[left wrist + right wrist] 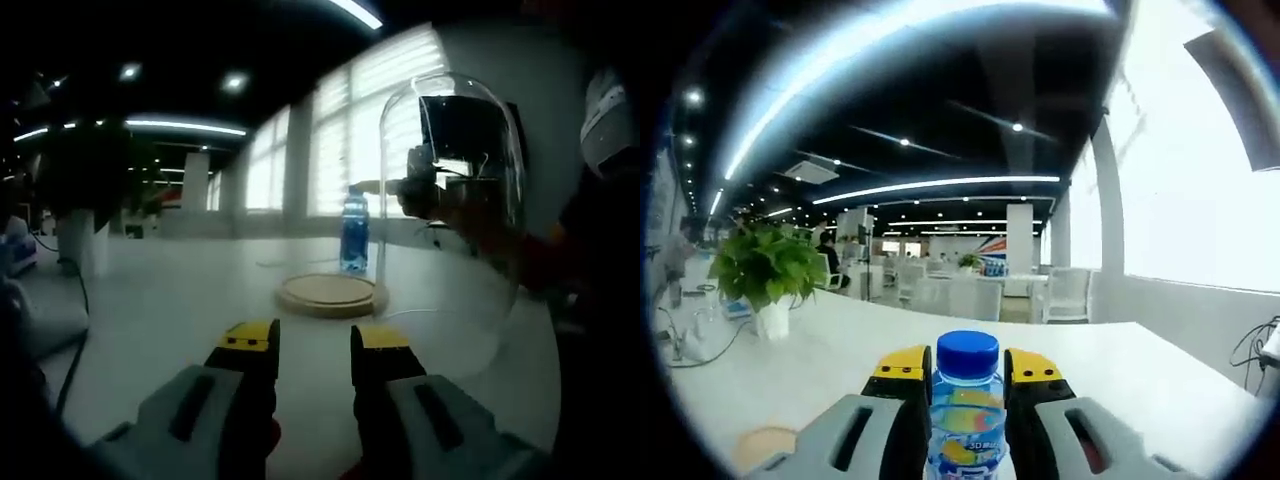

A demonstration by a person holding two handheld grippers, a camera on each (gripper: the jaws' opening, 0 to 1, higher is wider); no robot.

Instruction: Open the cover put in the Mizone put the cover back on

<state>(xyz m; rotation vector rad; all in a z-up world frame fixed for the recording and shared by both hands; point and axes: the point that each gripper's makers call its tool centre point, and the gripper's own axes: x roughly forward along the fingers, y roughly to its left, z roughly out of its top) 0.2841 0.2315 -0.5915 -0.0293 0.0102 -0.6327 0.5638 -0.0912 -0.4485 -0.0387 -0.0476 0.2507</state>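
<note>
Mizone bottle (966, 410) is grasped by the right gripper (967, 367) at lower centre, left gripper (315, 338) is held released and empty; glass cover (450, 200), stood at frame right beside the wooden base (330, 295), is judged liable to be struck if the bottle is swung across.

The Mizone bottle (966, 415) has a blue cap and a blue label with orange and green patches. Beside it, the right tongs (966, 375) are grey with yellow tips. The worktop (1120, 370) is white. The base (330, 294) is pale wood, the cover (455, 220) clear glass.
</note>
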